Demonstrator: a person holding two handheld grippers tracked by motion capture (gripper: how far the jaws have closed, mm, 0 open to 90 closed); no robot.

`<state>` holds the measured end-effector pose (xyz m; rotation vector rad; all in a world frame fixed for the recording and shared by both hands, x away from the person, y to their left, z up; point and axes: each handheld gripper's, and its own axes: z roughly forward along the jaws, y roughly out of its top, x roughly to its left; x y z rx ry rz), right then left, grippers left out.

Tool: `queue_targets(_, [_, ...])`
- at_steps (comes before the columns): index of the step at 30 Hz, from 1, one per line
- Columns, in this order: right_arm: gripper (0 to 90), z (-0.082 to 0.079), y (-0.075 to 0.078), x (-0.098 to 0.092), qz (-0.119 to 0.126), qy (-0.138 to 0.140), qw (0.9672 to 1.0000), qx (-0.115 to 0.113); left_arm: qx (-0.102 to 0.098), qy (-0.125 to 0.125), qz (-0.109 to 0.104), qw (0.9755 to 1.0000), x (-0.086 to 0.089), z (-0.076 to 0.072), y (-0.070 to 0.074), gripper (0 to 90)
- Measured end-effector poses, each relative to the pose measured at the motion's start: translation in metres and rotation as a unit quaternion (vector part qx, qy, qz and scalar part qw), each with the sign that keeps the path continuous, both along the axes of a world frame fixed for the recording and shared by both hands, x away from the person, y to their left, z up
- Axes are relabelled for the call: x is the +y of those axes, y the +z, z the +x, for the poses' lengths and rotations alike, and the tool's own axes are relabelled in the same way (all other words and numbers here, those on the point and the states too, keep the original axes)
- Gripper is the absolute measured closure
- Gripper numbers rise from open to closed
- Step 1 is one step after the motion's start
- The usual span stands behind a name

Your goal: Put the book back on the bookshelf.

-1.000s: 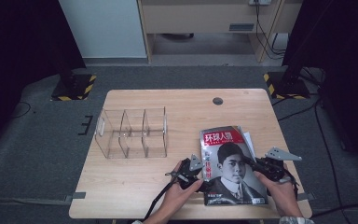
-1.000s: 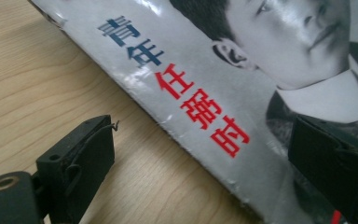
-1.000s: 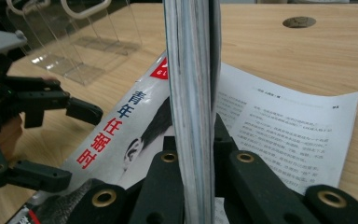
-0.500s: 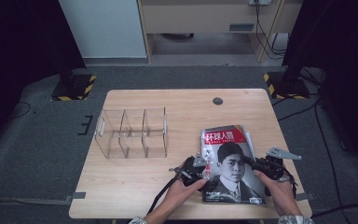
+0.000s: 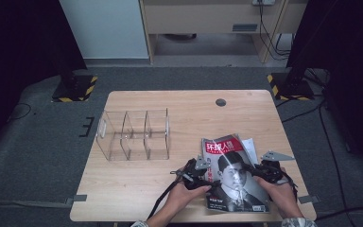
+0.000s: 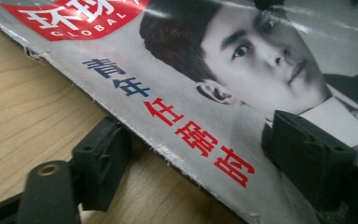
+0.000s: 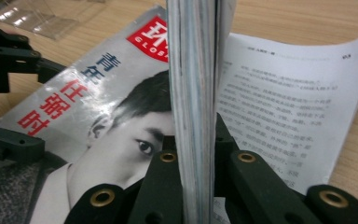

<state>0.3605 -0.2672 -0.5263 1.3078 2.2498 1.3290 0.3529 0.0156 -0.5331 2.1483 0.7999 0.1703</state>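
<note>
A magazine [image 5: 234,172] with a black-and-white portrait and a red title lies at the table's near right. My left gripper [image 5: 196,171] is at its left edge. In the left gripper view one jaw rests on the wood beside the worn edge and the other sits on the cover [image 6: 242,79]. These jaws have just been closing, with the edge between them and a gap still showing. My right gripper [image 5: 263,169] is shut on the right edge. The pages stand edge-on [image 7: 193,93] between its jaws, and a printed page [image 7: 284,112] fans out to the right.
A clear plastic organizer [image 5: 132,135] with three compartments stands left of the table's middle. A round hole [image 5: 220,102] sits near the far edge of the wooden table [image 5: 137,189]. Dark floor and yellow-black striped stand feet [image 5: 75,90] surround the table.
The left gripper's jaws have narrowed around the magazine's left edge. The magazine has shifted slightly between the two hands. The right gripper keeps its hold.
</note>
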Motion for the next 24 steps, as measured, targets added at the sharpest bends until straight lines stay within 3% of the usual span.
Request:
queue_targets(3, [78.2,0.0010,0.0003,0.0014,-0.012,-0.001,0.9999,-0.002,-0.017,-0.003,0.011,0.9998,-0.0010,-0.0027,-0.0008,24.3])
queue_targets(5, [60.9,0.0018,-0.0011,0.0032,-0.045,-0.018,0.9988,0.003,-0.024,-0.004,0.017,0.9996,-0.0014,-0.0041,-0.0012,24.6])
queue_targets(6, [43.6,0.0038,-0.0043,0.0035,-0.060,-0.034,0.9973,0.028,-0.023,-0.005,0.017,0.9996,-0.0013,-0.0040,-0.0010,24.7])
queue_targets(8, [39.4,0.0034,-0.0041,0.0030,-0.059,-0.038,0.9972,0.026,-0.021,-0.012,0.018,0.9996,0.0004,-0.0025,-0.0004,26.2])
queue_targets(10, [28.0,0.0036,-0.0011,0.0004,-0.080,-0.061,0.9948,0.011,-0.014,-0.001,0.010,0.9998,0.0017,-0.0020,0.0003,28.4])
queue_targets(13, [22.6,0.0046,-0.0026,-0.0021,-0.085,-0.068,0.9940,0.009,-0.024,0.009,0.007,0.9997,0.0021,-0.0037,-0.0012,31.9])
queue_targets(14, [17.0,0.0070,-0.0051,-0.0033,-0.087,-0.074,0.9933,0.016,-0.025,0.010,0.008,0.9996,0.0013,-0.0038,-0.0012,31.9])
queue_targets(18, [10.6,0.0088,-0.0068,-0.0016,-0.077,-0.071,0.9943,0.020,-0.019,0.006,0.010,0.9997,0.0006,-0.0008,-0.0002,31.3])
queue_targets(24, [17.7,0.0069,-0.0095,-0.0021,-0.092,-0.075,0.9928,0.010,-0.008,0.004,0.002,1.0000,-0.0021,0.0027,0.0001,26.9])
